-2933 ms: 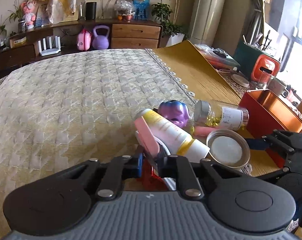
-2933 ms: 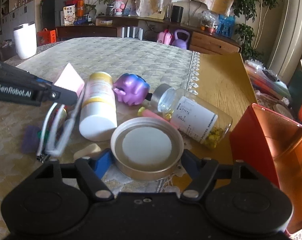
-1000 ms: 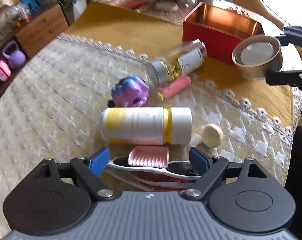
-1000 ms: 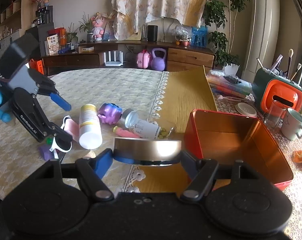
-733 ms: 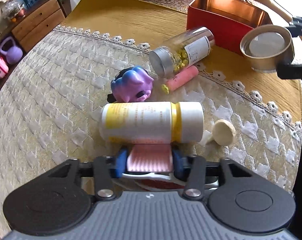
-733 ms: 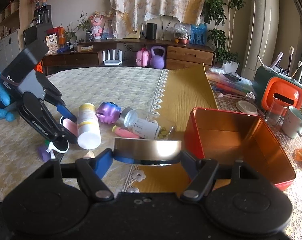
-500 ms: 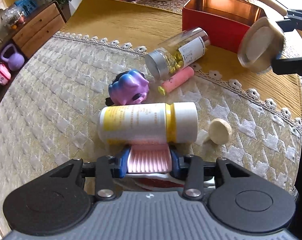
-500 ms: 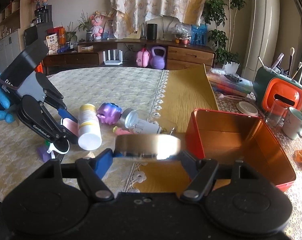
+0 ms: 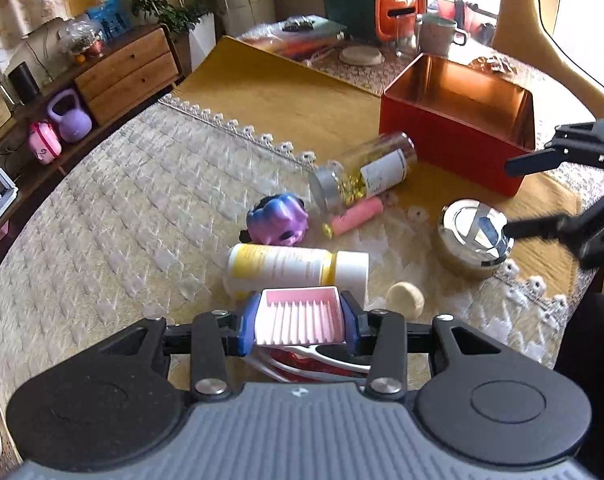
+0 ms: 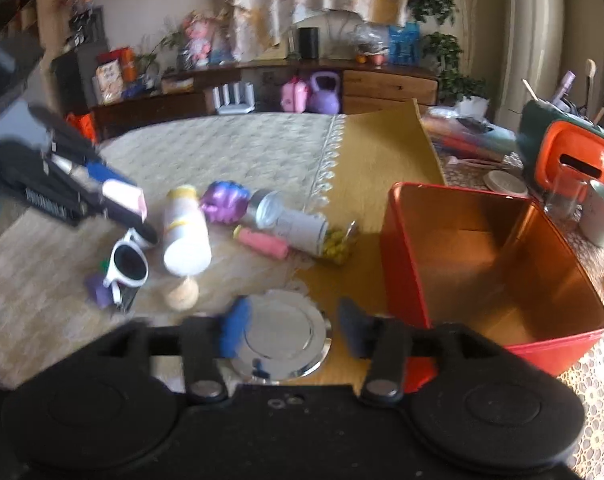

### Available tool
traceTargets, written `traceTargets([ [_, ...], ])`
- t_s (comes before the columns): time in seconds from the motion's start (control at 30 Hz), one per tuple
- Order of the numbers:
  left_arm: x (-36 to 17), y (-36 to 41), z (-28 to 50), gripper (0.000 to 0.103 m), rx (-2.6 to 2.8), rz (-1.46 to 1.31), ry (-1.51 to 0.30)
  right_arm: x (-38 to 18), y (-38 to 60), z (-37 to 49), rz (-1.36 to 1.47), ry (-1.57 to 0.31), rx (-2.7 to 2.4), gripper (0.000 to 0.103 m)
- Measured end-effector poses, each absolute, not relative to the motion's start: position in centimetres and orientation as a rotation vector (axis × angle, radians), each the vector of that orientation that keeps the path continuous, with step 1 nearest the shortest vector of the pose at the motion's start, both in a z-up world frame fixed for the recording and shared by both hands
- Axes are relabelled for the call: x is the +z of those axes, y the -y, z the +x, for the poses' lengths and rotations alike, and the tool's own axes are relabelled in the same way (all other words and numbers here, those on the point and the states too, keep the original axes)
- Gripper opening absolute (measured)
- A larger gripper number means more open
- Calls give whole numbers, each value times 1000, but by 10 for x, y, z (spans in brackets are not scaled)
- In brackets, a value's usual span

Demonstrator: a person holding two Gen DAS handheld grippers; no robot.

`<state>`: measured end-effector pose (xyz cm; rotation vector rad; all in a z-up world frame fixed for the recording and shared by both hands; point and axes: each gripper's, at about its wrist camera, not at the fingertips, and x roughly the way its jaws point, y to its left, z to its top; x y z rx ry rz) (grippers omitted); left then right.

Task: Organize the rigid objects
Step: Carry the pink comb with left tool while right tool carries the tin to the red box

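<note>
My left gripper (image 9: 300, 314) is shut on a pink ribbed tray (image 9: 298, 312) and holds it just above the white sunglasses (image 9: 314, 358). From the right wrist view the left gripper (image 10: 114, 196) hangs at the left with the pink tray (image 10: 124, 196). A round metal tin (image 9: 474, 236) lies bottom-up on the table edge. My right gripper (image 10: 294, 328) hovers over the tin (image 10: 282, 336); its jaws are closing, but the right finger stands clear of the tin. The open red box (image 10: 494, 256) is to the right.
On the cloth lie a white bottle with a yellow band (image 9: 298, 266), a purple toy (image 9: 278, 218), a glass jar of yellow bits (image 9: 366, 168), a pink stick (image 9: 356, 216) and a beige knob (image 9: 405, 298). Cups and an orange holder (image 9: 400, 8) stand behind the box.
The left gripper closed on the pink tray and lifted it off the sunglasses. The tin tipped out of the right gripper's grip and now lies upside down on the table.
</note>
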<state>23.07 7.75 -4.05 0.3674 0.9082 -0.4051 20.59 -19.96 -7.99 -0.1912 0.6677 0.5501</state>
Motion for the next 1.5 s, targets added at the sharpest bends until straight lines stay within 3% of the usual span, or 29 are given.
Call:
traceTargets([
  [0.33,-40,-68,226,41,-401,326,-906,-119,166,220,-307,-751,568,79],
  [0.63,-45,-58,220,41,-392,304,-903,-122,168,221,-301,-755,559,76],
  [1.23,14,24,218,41,-444,277,-785,-23,230,205,-253,-606,482,76],
  [1.5,19,89,252,41,-485,239,-783,-20,282,232,-240,-615,375,76],
])
